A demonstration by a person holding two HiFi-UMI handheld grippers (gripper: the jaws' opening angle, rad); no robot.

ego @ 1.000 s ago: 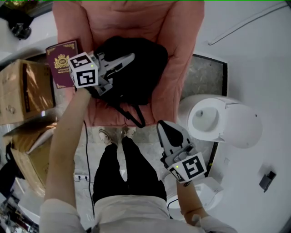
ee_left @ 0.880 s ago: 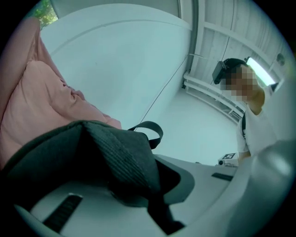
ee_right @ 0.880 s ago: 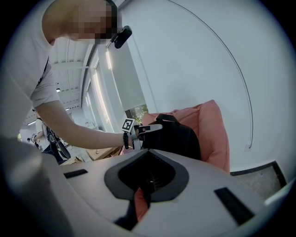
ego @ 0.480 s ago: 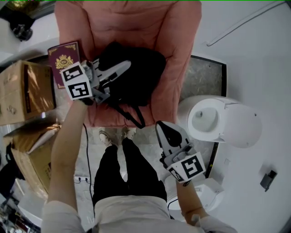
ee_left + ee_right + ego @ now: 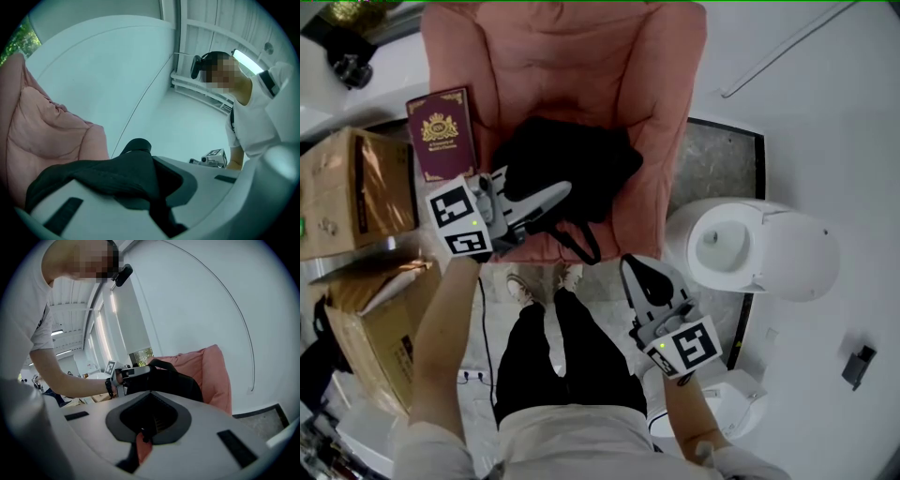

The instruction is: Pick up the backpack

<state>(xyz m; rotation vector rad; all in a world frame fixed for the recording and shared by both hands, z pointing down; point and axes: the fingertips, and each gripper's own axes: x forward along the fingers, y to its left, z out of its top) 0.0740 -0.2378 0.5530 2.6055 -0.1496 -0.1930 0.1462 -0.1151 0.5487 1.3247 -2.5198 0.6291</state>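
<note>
The black backpack [image 5: 572, 159] lies on the seat of a pink padded armchair [image 5: 581, 56], with one strap loop hanging over the seat's front edge. My left gripper [image 5: 561, 194] is shut on a fold of the bag's black fabric [image 5: 117, 173], which drapes over and between its jaws. In the right gripper view the backpack [image 5: 180, 383] shows against the pink chair with the left gripper [image 5: 136, 372] at its side. My right gripper [image 5: 640, 266] hangs in front of the chair, to the right of the person's legs, its jaws closed together with nothing between them.
A maroon booklet [image 5: 442, 133] lies on the chair's left arm. Cardboard boxes [image 5: 347, 192] stand at the left. A white rounded pod with a hollow top [image 5: 759, 248] sits at the right, beside a grey mat [image 5: 722, 159]. The person's legs [image 5: 558, 347] stand before the chair.
My left gripper has drawn back toward the person and risen a little, pulling the backpack toward the seat's front edge. The right gripper has barely shifted.
</note>
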